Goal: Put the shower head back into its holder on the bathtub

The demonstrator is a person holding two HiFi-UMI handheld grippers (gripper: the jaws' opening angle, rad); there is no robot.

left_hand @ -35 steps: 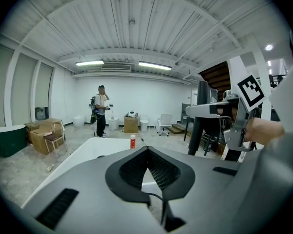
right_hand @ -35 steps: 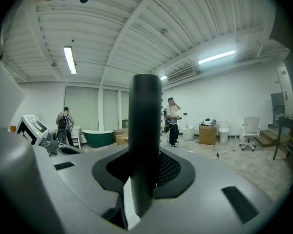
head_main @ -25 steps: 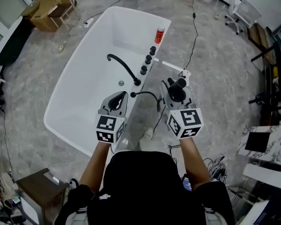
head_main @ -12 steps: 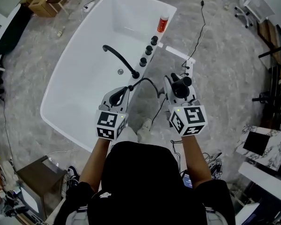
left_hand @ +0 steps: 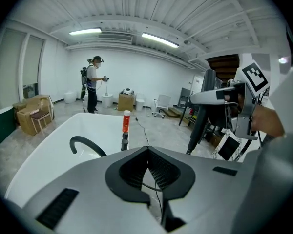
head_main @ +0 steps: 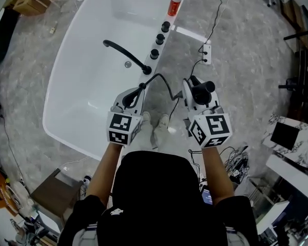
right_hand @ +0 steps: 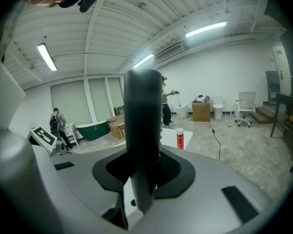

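Shower head [head_main: 204, 88], black, clamped upright in the right gripper [head_main: 191, 89]; left gripper [head_main: 135, 92] fully closed. White bathtub [head_main: 92, 40] stands on a grey marbled floor [head_main: 246, 55].

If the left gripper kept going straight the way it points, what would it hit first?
Probably the tub rim by the faucet, close ahead of the left gripper; the knobs lie farther along. From above, its height over the rim is unclear.

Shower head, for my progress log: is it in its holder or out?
Out: the right gripper clamps the shower head above the floor, beside the bathtub.
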